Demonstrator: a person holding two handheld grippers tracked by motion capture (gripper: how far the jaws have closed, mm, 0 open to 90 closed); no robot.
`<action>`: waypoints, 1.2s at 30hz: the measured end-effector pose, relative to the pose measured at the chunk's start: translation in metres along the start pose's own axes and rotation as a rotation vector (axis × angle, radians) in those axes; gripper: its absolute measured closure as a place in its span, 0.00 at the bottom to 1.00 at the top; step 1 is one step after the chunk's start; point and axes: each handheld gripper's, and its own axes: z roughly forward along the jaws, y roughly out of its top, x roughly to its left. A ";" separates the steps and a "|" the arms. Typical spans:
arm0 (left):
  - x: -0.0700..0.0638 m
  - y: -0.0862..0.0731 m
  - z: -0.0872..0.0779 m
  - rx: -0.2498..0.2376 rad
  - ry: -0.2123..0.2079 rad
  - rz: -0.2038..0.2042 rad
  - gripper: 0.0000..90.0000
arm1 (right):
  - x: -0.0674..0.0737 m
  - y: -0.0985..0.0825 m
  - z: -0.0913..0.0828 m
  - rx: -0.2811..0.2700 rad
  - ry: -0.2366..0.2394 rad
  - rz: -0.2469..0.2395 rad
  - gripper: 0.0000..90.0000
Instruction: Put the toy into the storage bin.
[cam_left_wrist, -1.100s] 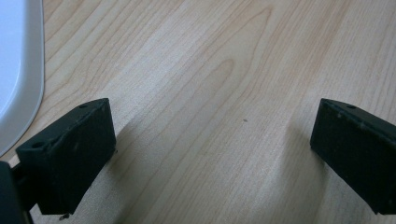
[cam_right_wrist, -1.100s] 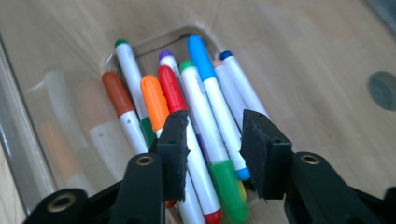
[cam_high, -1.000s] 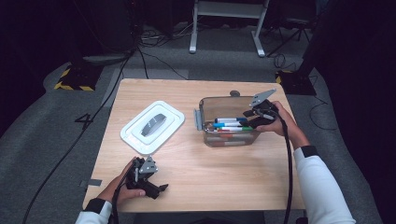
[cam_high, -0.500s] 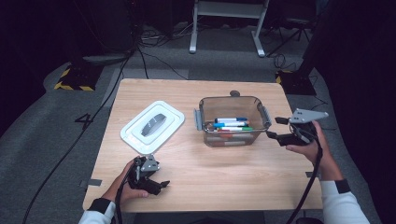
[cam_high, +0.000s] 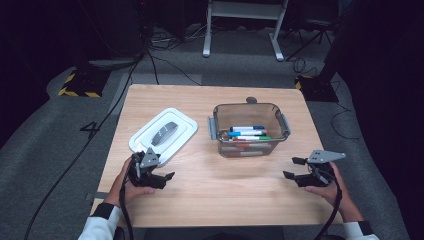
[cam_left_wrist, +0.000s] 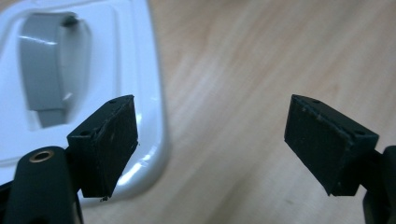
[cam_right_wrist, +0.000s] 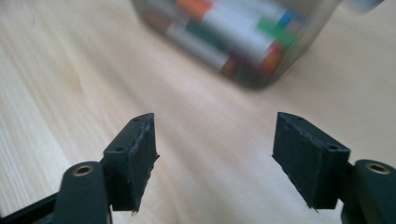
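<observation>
**Both grippers empty at the near edge of the desk, lid to the left, marker box to the right**

High view: The wooden desk (cam_high: 200, 200) carries a white lid (cam_high: 163, 135) with a grey handle on its left half and a clear box (cam_high: 250, 130) of markers (cam_high: 247, 134) on its right half, the two just beside each other but apart. The left gripper (cam_high: 161, 176) hangs at the lid's near corner, its fingers apart with nothing between them. The right gripper (cam_high: 294, 168) sits well to the right of the box and nearer the person, fingers apart as well and empty; its grey three-cornered plate faces up. Cables run across the dark floor (cam_high: 50, 150) behind the desk, where a white metal frame (cam_high: 245, 25) stands. A small dark spot on the desk just behind the box is too small to make out.

Left gripper view: The left gripper (cam_left_wrist: 212, 140) has just been closing a little, yet its fingers (cam_left_wrist: 108, 140) stand wide with only bare wood between them. One finger overlaps the rounded corner of the lid (cam_left_wrist: 140, 70); whether it touches cannot be told. The grey handle (cam_left_wrist: 42, 70) shows close up, the lid's far side cut off by the frame.

Right gripper view: The right gripper (cam_right_wrist: 215, 154) has just been opening; its fingers (cam_right_wrist: 135, 158) are spread over bare desk. Ahead lies the box (cam_right_wrist: 243, 42), blurred and cut off at the top, with orange, green and blue caps showing through its wall.
</observation>
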 end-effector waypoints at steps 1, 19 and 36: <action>0.009 0.004 0.001 -0.006 0.016 -0.016 0.20 | 0.002 -0.004 0.006 0.030 0.006 -0.016 0.36; 0.090 0.046 0.045 0.033 0.021 -0.094 0.46 | 0.009 -0.020 0.043 0.106 0.081 -0.055 0.41; 0.103 0.045 0.058 0.013 0.076 -0.167 0.24 | 0.014 -0.020 0.044 0.101 0.095 -0.081 0.40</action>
